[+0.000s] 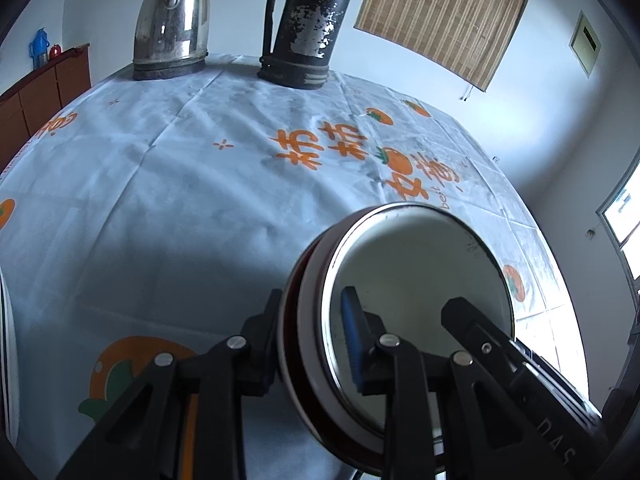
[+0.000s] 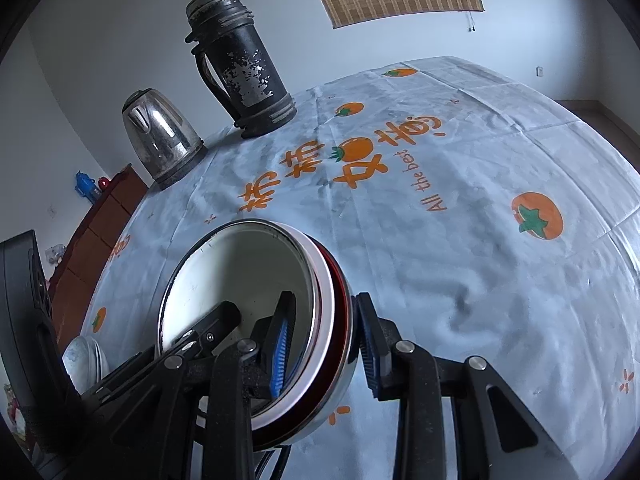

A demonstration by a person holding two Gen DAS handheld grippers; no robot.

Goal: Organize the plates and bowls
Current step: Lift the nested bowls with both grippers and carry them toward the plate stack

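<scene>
A stack of nested bowls [image 1: 412, 272] fills the near middle of both views: a steel-rimmed bowl with a white inside, with white and dark red rims beneath it. My left gripper [image 1: 312, 300] is shut on the stack's left rim, its blue pad inside and the other finger outside. My right gripper [image 2: 325, 300] is shut on the opposite rim of the same bowls [image 2: 240, 272] in the same way. Each gripper's inner finger shows in the other's view. Whether the stack rests on the tablecloth [image 1: 180, 184] or hangs above it, I cannot tell.
A steel kettle [image 1: 172, 24] and a worn black thermos [image 1: 308, 24] stand at the table's far edge. A pile of white plates [image 2: 84, 356] sits at the near left. A brown cabinet [image 1: 40, 92] stands beyond the table's left side.
</scene>
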